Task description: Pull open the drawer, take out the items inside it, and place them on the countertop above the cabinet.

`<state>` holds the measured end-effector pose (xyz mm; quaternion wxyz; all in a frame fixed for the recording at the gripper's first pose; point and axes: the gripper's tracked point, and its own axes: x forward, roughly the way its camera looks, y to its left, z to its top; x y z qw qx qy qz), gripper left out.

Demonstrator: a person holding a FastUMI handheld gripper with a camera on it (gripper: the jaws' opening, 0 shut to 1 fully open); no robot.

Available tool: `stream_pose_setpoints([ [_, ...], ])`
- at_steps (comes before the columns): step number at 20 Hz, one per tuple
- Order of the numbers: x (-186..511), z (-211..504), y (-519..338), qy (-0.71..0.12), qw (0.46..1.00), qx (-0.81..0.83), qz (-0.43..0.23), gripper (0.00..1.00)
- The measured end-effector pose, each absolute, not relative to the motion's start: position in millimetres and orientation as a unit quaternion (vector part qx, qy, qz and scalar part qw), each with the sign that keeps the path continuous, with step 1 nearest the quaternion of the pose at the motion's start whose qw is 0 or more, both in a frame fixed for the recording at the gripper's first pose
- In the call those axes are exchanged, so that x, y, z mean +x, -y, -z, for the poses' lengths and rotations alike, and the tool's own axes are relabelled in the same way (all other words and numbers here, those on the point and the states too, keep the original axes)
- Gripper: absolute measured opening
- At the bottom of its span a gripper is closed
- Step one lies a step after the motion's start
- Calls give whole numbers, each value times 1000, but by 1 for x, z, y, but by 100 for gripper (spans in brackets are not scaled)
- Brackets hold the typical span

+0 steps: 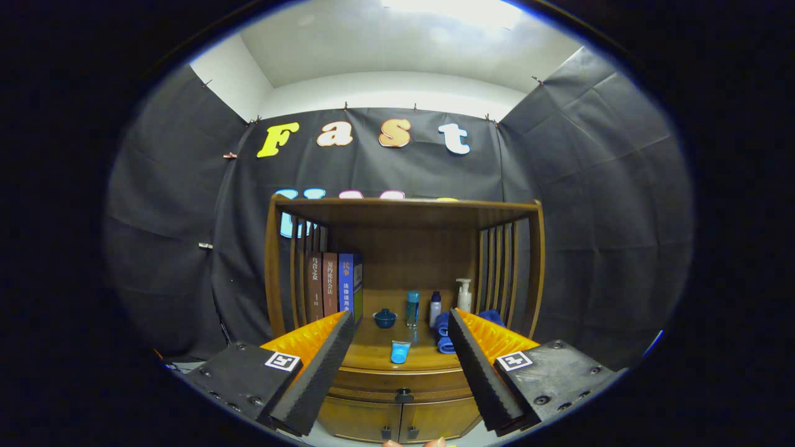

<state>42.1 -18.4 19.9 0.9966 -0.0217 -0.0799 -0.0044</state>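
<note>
A wooden cabinet (404, 217) stands ahead of me against the booth wall. Its drawer (404, 380) sits just under the countertop (372, 354), looks closed, and has a small dark knob (404, 395). My gripper (400, 323) is open, well short of the cabinet, with nothing between its fingers. The knob shows low in the gap between the two fingers. A light blue tube (400, 351) lies on the countertop near its front edge. The drawer's contents are hidden.
On the countertop stand three books (335, 284) at the left, a small blue lidded bowl (384, 318), a blue bottle (412, 308), a small white bottle (435, 309), a pump dispenser (464, 295) and folded blue towels (442, 332). Two cabinet doors (400, 422) sit below the drawer.
</note>
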Motion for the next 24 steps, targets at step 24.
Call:
stream_pose_setpoints([
  [24,41,-14,19,53,999,-5,2,99],
])
